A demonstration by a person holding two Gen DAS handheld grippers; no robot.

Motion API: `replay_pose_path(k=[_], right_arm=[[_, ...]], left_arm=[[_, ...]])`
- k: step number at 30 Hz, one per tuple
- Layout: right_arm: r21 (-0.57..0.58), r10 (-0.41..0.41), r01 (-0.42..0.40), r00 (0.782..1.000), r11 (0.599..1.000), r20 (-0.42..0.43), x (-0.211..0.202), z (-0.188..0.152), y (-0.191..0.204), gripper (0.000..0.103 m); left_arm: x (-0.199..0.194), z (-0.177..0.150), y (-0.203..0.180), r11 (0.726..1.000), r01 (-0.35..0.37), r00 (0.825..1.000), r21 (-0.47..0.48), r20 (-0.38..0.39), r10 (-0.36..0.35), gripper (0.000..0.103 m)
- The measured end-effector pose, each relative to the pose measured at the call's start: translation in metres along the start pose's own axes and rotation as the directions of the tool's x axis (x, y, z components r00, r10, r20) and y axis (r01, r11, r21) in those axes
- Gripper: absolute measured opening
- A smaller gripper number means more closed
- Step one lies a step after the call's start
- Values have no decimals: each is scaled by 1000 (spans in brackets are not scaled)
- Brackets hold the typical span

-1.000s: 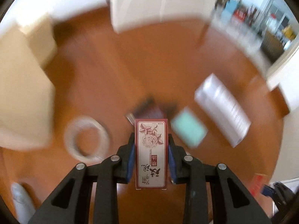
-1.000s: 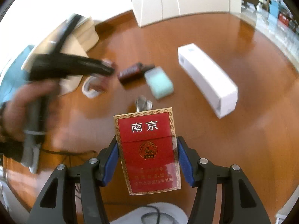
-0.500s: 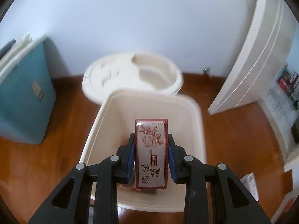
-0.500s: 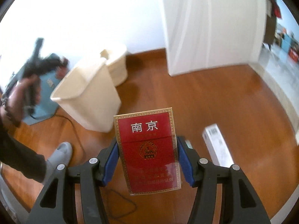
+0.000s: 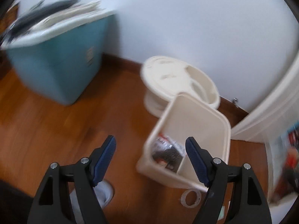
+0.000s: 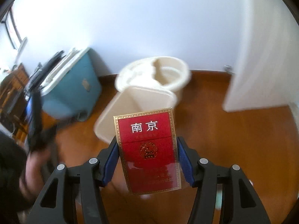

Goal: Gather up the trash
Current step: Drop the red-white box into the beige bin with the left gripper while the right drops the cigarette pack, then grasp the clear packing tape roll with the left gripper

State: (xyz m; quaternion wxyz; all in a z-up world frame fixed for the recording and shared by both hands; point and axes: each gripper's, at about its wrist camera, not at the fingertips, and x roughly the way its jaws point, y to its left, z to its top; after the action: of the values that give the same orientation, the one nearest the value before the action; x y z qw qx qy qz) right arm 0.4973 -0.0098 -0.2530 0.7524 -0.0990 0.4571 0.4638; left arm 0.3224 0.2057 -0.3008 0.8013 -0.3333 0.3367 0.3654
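My left gripper (image 5: pixel 150 155) is open and empty, just left of a cream trash bin (image 5: pixel 222 125) on the wood floor. Trash packets (image 5: pixel 167 152) lie in the bottom of the bin; which one is the rose-printed box is unclear. My right gripper (image 6: pixel 147 158) is shut on a red cigarette pack (image 6: pixel 147 149) and holds it upright in front of the same cream bin (image 6: pixel 119 113). The left hand and its gripper (image 6: pixel 34 123) show blurred at the left of the right wrist view.
A round cream lid or bucket (image 5: pixel 177 80) stands behind the bin by the wall. A teal box (image 5: pixel 56 61) with a white lid and papers stands to the left. A tape ring (image 5: pixel 190 197) lies on the floor. A white door (image 6: pixel 261 56) stands right.
My left gripper has opened and let go of the rose-printed box over the bin, then swung left. My right gripper has carried the red pack closer to the bin.
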Motion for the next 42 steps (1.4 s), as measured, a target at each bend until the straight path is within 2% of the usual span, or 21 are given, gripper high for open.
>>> replay_pose_path(k=[2, 4, 6, 10, 13, 16, 17, 19, 21, 22, 23, 24, 26, 29, 31, 32, 33, 35, 37, 40, 42], right_arm=[[14, 38, -37, 998, 999, -50, 44, 19, 12, 63], [40, 30, -26, 994, 999, -107, 78, 26, 18, 65], [67, 2, 9, 987, 998, -161, 103, 25, 17, 75], [78, -20, 30, 991, 996, -130, 89, 21, 4, 77], [108, -18, 26, 998, 994, -67, 41, 9, -19, 79], [73, -122, 127, 991, 989, -60, -3, -31, -54, 97], [62, -172, 178, 981, 982, -83, -12, -52, -71, 98], [100, -192, 206, 972, 974, -134, -20, -91, -102, 98], [182, -220, 252, 959, 950, -182, -25, -143, -140, 98], [228, -231, 274, 952, 934, -199, -27, -168, -157, 98], [279, -232, 287, 949, 917, -212, -28, -192, -171, 98], [339, -238, 301, 947, 891, -216, -30, -218, -185, 98], [462, -239, 307, 950, 832, -200, -30, -264, -209, 98], [556, -234, 302, 953, 775, -191, -21, -306, -226, 98], [596, -214, 272, 962, 756, -168, -10, -324, -233, 98], [602, -214, 265, 964, 753, -156, -8, -331, -234, 98], [609, -218, 259, 966, 749, -141, -4, -336, -236, 98], [633, -205, 230, 972, 739, -113, 3, -345, -238, 98], [655, -186, 197, 979, 729, -88, 10, -353, -242, 98], [673, -174, 174, 982, 719, -68, 17, -360, -243, 98], [680, -177, 177, 982, 711, -70, 22, -371, -246, 98]], left_arm=[[5, -3, 11, 1000, -5, 999, -27, -33, 4, 76], [6, -4, 10, 1000, 0, 999, -12, -35, -1, 76], [2, -4, 3, 1000, 18, 1000, 18, -14, -17, 76], [-7, -7, -11, 997, 42, 999, 67, 18, -43, 76], [-7, -13, -27, 992, 65, 997, 110, 26, -68, 77], [-14, -30, -48, 978, 100, 994, 185, 30, -108, 77], [-16, -38, -58, 968, 116, 992, 223, 28, -125, 77], [-18, -63, -83, 937, 148, 987, 316, 8, -159, 77], [-8, -90, -107, 899, 198, 980, 391, -58, -191, 77], [4, -106, -120, 871, 235, 972, 431, -120, -203, 77], [25, -127, -134, 837, 273, 958, 474, -209, -195, 77], [41, -141, -143, 821, 287, 949, 493, -260, -175, 77], [78, -166, -154, 816, 293, 931, 498, -342, -127, 77], [130, -191, -163, 836, 189, 944, 515, -329, -10, 77], [164, -208, -173, 830, 156, 939, 535, -341, 44, 77], [177, -217, -178, 813, 128, 943, 568, -323, 77, 77], [191, -228, -184, 784, 104, 948, 612, -300, 108, 77], [218, -246, -192, 735, 96, 944, 671, -295, 146, 77], [242, -256, -193, 707, 82, 939, 703, -293, 182, 77], [270, -258, -187, 714, 70, 927, 697, -309, 212, 79], [274, -255, -187, 722, 91, 937, 686, -305, 171, 78]])
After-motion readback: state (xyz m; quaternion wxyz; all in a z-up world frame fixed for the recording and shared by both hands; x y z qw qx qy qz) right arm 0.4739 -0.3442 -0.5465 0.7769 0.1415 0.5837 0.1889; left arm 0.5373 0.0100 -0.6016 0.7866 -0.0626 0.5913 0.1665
